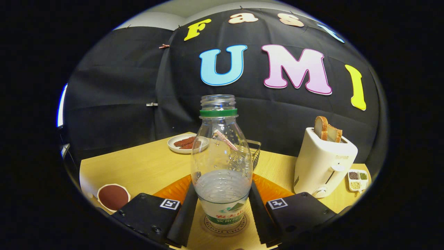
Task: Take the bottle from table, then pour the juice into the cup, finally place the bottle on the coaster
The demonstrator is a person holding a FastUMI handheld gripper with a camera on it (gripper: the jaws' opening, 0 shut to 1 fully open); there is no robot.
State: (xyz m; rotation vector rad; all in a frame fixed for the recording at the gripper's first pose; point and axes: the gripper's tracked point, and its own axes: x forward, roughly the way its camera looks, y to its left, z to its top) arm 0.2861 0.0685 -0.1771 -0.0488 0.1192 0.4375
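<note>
Gripper (222, 211) fingers clasp the upright bottle (222, 156) on the coaster (225, 225).

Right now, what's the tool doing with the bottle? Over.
Tool fingers on both sides of bottle, gripping it. Bottle upright on coaster, cap off. Cup off to the side, toaster beyond. Nothing in the way.

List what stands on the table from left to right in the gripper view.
Cup → plate of red slices → bottle, upright on the coaster with the gripper fingers against its sides → toaster holding bread → small divided dish.
</note>
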